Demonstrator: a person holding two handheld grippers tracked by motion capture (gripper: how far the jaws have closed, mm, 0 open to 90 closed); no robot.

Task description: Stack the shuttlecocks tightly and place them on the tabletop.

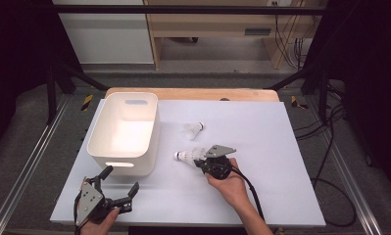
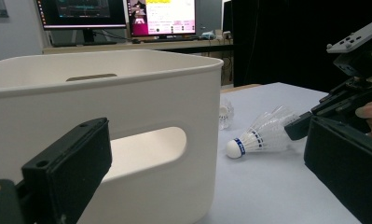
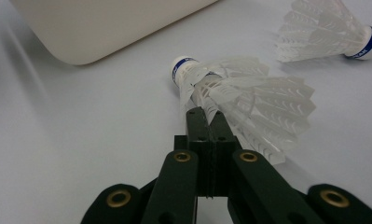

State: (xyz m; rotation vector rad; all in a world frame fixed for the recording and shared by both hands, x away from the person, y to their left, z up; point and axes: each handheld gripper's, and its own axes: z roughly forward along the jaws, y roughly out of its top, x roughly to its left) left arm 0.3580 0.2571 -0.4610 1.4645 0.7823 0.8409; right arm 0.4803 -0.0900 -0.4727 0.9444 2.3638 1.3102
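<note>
Shuttlecock [image 1: 188, 155] lies on its side on the matte white board [image 1: 261, 161], just right of the bin [image 1: 126, 132], with its rounded cork tip toward the bin. The tip [image 3: 180, 66] is white with a blue band; the skirt is a flared cone of thin, translucent white feathers, ribbed and overlapping, with a thread ring round the stems. The right gripper [image 3: 207, 116] has its two flat black jaws pressed together, pinching the skirt's edge between the tips; the feathers fan out to the right of the jaws. Brass-coloured rivets sit in its black links, and a grey three-cornered plate [image 1: 220, 150] tops it in the high view.

A second shuttlecock [image 1: 194, 129] of the same make lies farther back on the board, apart from the first.

The bin is smooth white plastic, rectangular with rounded corners and slot handles cut in its end walls.

The left gripper [image 1: 118, 185] rests at the board's near left corner, close to the bin's near wall, its blocky matte black jaws spread wide with nothing between them.
</note>
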